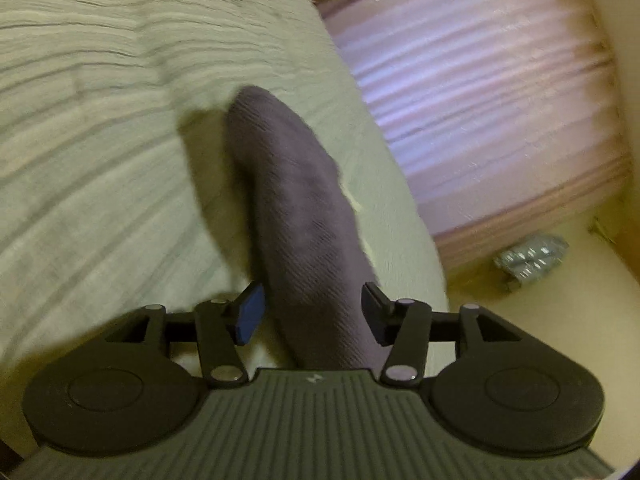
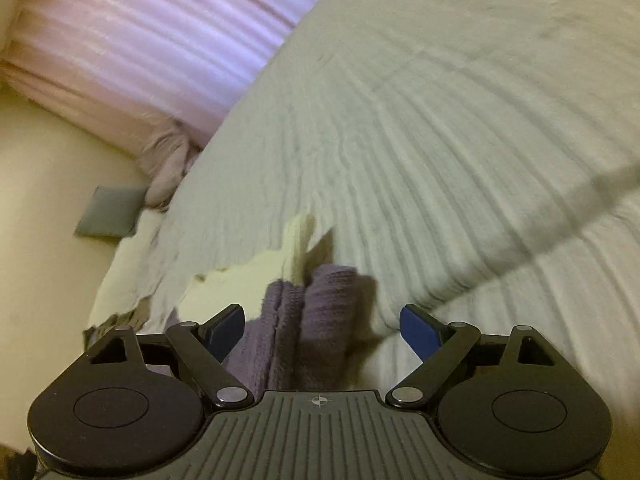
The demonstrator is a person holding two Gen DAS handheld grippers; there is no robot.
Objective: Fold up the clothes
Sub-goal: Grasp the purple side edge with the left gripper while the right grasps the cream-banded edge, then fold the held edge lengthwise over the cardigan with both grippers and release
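Lying lengthwise near the bed's (image 1: 100, 128) edge, left wrist view: a purple sock (image 1: 296, 208) between the left gripper's (image 1: 312, 316) parted jaws, neither pad visibly pressing it.

Right wrist view: purple knit bunched beside a cream garment (image 2: 240, 280); right gripper (image 2: 322, 330) wide apart, holding nothing, angled down.

Risk, judged: motion blur suggests speed; jaws could snag the ribbed bedspread.

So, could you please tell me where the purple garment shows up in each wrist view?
Left wrist: the purple garment runs from between the open left gripper up to mid-frame, over the pale bedspread.
Right wrist: it lies bunched low and centre-left, by the open right gripper.
Shared landmark: the pink striped fabric beyond the bedspread's edge.
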